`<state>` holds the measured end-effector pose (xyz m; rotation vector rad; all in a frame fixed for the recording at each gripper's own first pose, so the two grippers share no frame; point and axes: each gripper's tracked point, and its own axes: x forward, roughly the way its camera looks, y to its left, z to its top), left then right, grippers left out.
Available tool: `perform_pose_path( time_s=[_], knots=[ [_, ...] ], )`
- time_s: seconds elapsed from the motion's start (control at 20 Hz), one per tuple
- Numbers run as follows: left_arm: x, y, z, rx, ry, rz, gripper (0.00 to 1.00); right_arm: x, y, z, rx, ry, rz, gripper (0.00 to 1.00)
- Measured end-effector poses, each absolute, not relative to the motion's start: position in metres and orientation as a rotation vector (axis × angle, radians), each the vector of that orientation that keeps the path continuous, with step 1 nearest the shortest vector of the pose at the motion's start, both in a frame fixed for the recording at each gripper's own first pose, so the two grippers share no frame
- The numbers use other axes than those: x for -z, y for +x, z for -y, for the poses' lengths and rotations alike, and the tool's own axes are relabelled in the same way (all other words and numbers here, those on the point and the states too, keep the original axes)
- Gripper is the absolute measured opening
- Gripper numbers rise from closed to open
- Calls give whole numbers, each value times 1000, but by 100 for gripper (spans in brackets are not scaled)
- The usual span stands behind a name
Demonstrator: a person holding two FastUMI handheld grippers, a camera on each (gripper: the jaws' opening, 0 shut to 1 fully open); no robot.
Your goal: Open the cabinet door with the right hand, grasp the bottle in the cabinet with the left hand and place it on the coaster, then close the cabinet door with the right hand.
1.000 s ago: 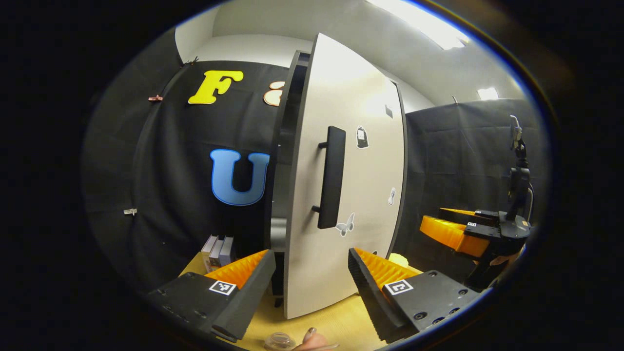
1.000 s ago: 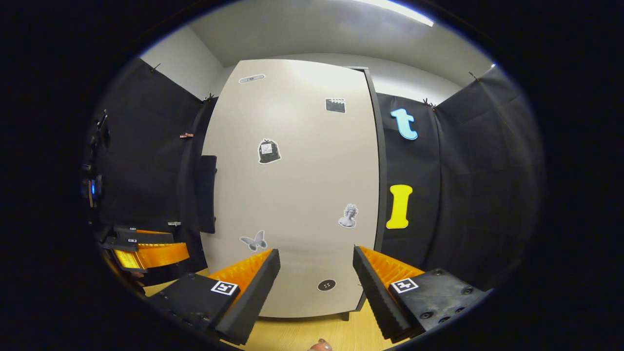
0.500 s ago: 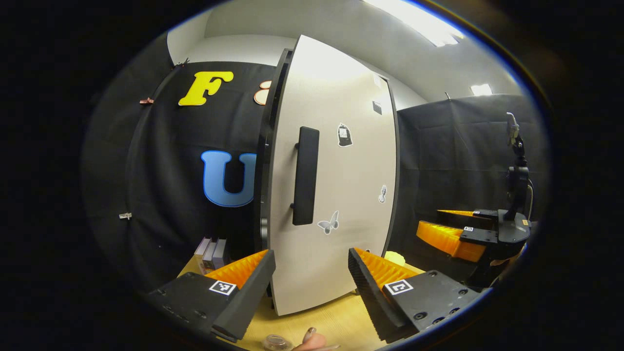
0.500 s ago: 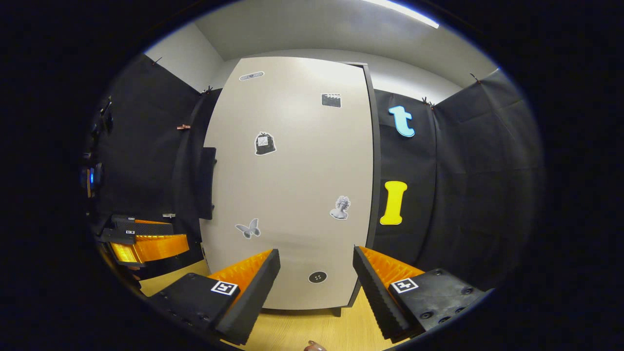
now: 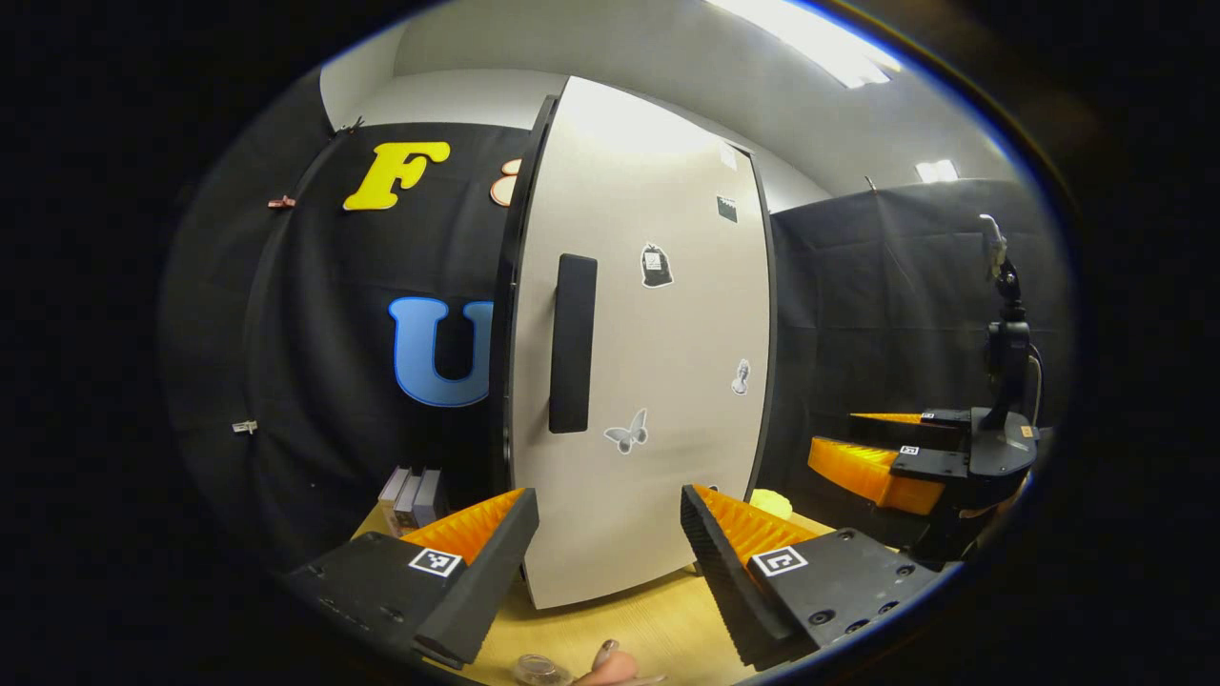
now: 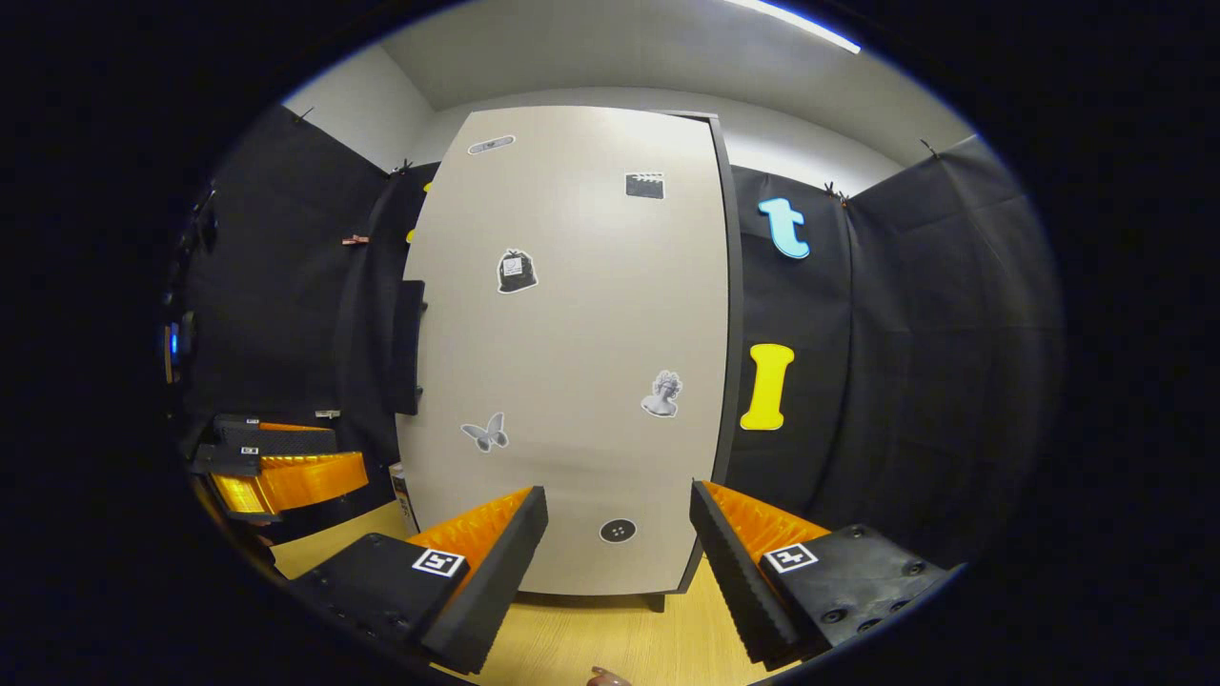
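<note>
Cabinet door (image 5: pixel 658 381) blocks way fwd; bare table (image 6: pixel 572 648) in front of it; books (image 5: pixel 412 495) at left.

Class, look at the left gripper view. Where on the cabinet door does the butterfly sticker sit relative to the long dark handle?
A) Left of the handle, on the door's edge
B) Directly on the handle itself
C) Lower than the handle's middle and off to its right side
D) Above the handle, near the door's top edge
C: on the cabinet door, the butterfly sticker sits beside the lower end of the handle, on its right.
</note>
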<state>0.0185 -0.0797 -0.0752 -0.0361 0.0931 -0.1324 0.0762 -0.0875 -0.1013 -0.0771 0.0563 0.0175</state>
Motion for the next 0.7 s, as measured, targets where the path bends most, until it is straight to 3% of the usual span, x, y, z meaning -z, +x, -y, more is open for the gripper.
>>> perform_pose_path(
  time_s=[0.7],
  knots=[
    [79,21,92,168,-37,-98,95,99,79,86,-30,-76,-64,96]
  ],
)
